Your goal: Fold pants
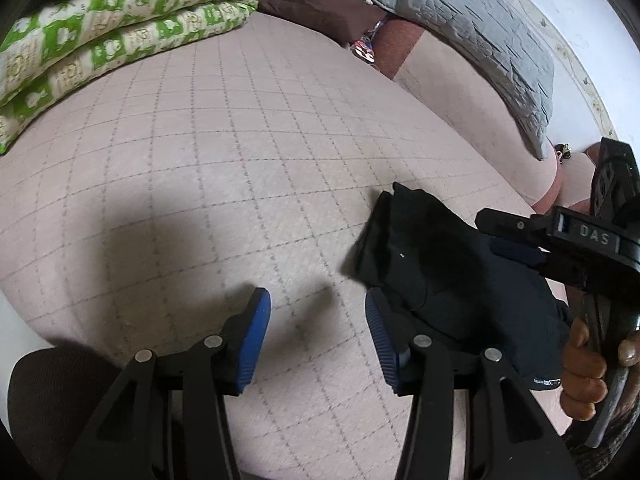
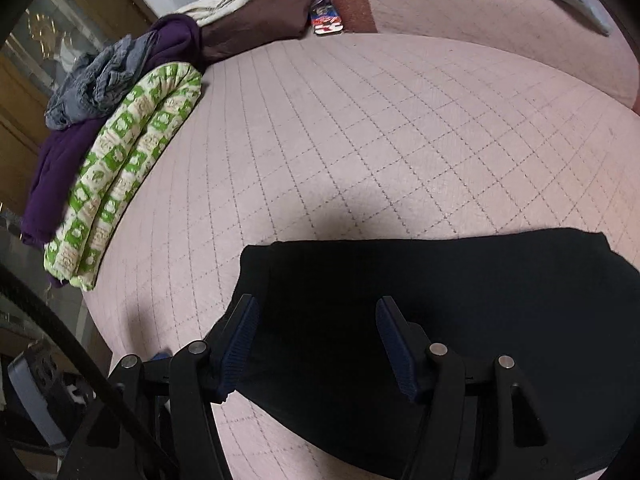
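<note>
Pink quilted bedding with a stitched grid, the bed (image 1: pixel 224 152), fills both views and serves as the work surface. Left gripper (image 1: pixel 318 334) has its blue pads spread apart and holds nothing; it sits over bare bed, its right pad just at the near-left edge of the pants (image 1: pixel 432 264). Right gripper (image 2: pixel 316 344) is likewise released, jaws wide, poised above the pants (image 2: pixel 440 320) without pinching any cloth; in the left view its body (image 1: pixel 516 254) hangs over the pants' right side, held by a hand (image 1: pixel 584 376). The pants lie flat on the bed as a compact dark block with stacked layers showing at the far edge, so the folding looks mostly or wholly done; what may remain is one last halving or a smoothing pass, though I cannot tell whether another fold is intended. Beyond the pants, well apart, a green patterned quilt (image 2: pixel 120 184) lies folded at the bed's far-left edge with purple cloth (image 2: pixel 60 176) beside it, and a grey pillow (image 1: pixel 480 40) lies to the far right.
</note>
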A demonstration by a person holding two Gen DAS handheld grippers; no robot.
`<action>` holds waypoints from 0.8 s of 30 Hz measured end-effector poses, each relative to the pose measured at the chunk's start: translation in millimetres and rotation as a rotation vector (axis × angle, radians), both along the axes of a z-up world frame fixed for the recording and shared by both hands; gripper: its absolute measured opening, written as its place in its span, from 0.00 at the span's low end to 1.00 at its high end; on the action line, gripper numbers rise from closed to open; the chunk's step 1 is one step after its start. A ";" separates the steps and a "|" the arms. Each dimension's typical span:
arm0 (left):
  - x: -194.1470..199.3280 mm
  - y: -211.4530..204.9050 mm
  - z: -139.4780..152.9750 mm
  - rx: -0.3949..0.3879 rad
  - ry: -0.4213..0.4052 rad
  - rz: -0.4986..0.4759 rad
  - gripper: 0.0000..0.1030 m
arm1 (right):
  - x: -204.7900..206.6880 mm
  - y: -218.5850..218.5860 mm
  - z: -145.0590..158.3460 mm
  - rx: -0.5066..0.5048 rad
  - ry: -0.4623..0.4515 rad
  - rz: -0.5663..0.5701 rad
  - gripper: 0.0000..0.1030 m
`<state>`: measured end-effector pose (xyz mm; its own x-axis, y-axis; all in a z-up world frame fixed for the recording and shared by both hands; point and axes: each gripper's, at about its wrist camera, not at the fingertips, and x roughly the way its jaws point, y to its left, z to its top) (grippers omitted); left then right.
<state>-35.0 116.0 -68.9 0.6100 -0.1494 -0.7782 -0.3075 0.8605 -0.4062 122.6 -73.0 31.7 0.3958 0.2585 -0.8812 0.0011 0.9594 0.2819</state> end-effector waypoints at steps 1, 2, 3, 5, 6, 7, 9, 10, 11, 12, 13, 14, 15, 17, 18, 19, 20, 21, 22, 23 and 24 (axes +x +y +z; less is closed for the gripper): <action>3.7 -0.3 -1.5 -0.010 0.003 -0.001 0.47 | -0.1 -0.2 1.1 0.000 0.004 0.007 0.64; 7.0 -0.1 -2.5 -0.026 0.001 -0.001 0.47 | 1.1 -0.5 2.9 -0.001 0.013 0.022 0.64; 9.7 -0.2 -2.7 -0.038 -0.001 -0.002 0.47 | 2.1 -0.9 4.4 0.001 0.020 0.034 0.64; 16.8 -0.8 -3.4 -0.065 -0.011 -0.008 0.47 | 4.9 0.1 6.3 0.002 0.031 0.042 0.64; 20.1 -2.7 -3.3 -0.077 -0.015 -0.013 0.47 | 6.4 1.1 6.6 -0.005 0.038 0.046 0.64; 23.3 -4.3 -4.2 -0.093 -0.021 -0.023 0.47 | 9.2 4.4 5.7 -0.022 0.054 0.050 0.64; 25.9 -8.7 -5.6 -0.102 -0.030 -0.046 0.47 | 13.7 11.3 3.1 -0.037 0.075 0.065 0.64; 25.6 -11.3 -6.0 -0.097 -0.036 -0.056 0.47 | 15.3 14.4 2.2 -0.042 0.081 0.070 0.64; 24.9 -14.1 -6.2 -0.081 -0.041 -0.062 0.47 | 19.7 21.0 0.1 -0.063 0.093 0.074 0.64; 24.4 -16.5 -6.2 -0.065 -0.047 -0.067 0.47 | 23.9 26.1 -2.6 -0.077 0.105 0.074 0.64; 24.2 -18.9 -6.0 -0.053 -0.051 -0.070 0.47 | 29.2 31.3 -5.8 -0.083 0.119 0.077 0.64; 23.8 -19.9 -6.1 -0.047 -0.055 -0.071 0.47 | 34.0 35.3 -9.1 -0.087 0.134 0.080 0.64; 24.8 -18.5 -6.0 -0.048 -0.057 -0.071 0.47 | 39.8 39.4 -12.8 -0.095 0.151 0.081 0.64; 24.1 -18.0 -7.1 -0.056 -0.063 -0.065 0.47 | 50.2 49.9 -18.6 -0.116 0.174 0.081 0.64; 23.9 -17.4 -7.9 -0.063 -0.067 -0.062 0.47 | 54.2 55.6 -20.7 -0.126 0.184 0.086 0.64; 23.5 -16.6 -8.5 -0.070 -0.070 -0.058 0.47 | 58.2 61.6 -23.2 -0.138 0.195 0.088 0.64; 22.2 -16.1 -9.1 -0.073 -0.074 -0.055 0.47 | 62.4 68.9 -26.1 -0.152 0.206 0.086 0.64; 21.3 -15.9 -9.6 -0.075 -0.077 -0.053 0.47 | 65.8 75.0 -29.0 -0.166 0.218 0.087 0.64; 20.3 -16.3 -9.9 -0.075 -0.079 -0.052 0.47 | 69.6 81.6 -33.0 -0.185 0.238 0.092 0.64; 19.7 -16.7 -10.0 -0.073 -0.082 -0.051 0.47 | 73.2 88.9 -38.7 -0.214 0.260 0.096 0.64; 19.1 -16.3 -10.3 -0.073 -0.084 -0.050 0.47 | 76.3 94.8 -44.7 -0.248 0.281 0.095 0.64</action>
